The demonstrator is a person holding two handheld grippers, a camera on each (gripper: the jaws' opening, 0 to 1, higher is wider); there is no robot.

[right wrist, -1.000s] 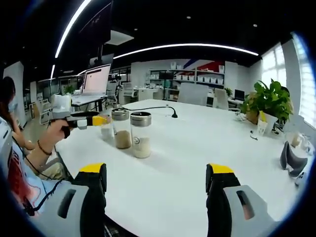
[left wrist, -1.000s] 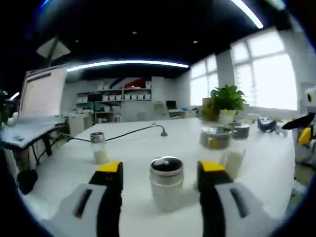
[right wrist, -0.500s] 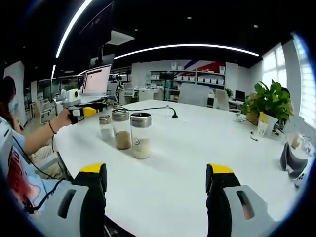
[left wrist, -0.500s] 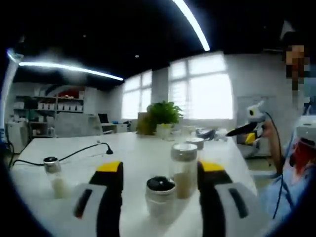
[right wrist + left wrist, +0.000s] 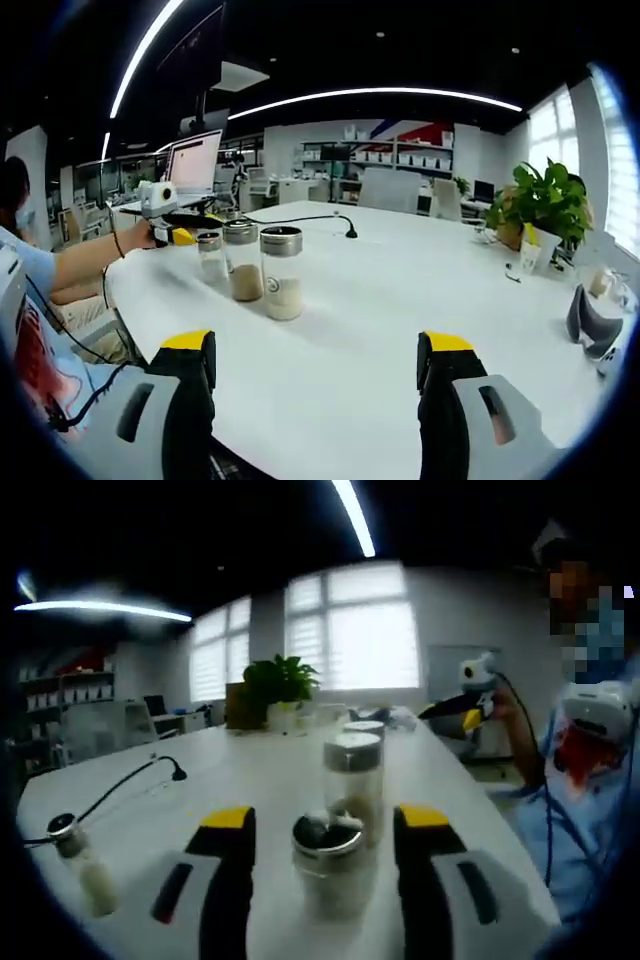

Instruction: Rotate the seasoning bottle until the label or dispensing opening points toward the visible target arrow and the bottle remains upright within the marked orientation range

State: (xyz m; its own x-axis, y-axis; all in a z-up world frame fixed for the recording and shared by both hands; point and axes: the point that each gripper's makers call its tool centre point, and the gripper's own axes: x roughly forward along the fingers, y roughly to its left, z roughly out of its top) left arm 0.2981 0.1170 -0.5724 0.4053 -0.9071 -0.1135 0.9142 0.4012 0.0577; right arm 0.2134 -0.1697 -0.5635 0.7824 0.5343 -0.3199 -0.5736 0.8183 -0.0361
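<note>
Small seasoning bottle [image 5: 328, 865] stands upright on the bench [image 5: 240, 780], straight ahead between my left fingers [image 5: 228, 832], which are spread, gripping nothing. Right gripper [image 5: 315, 375] hangs open, well apart from the bottles. Left is nearer; no target arrow visible.

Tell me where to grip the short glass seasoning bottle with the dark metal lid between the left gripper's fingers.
Grip the short glass seasoning bottle with the dark metal lid on its round glass body below the lid, coming straight forward with the open left gripper. It stands upright, centred between the fingers, and the taller jar stands close behind, so stop short.
</note>
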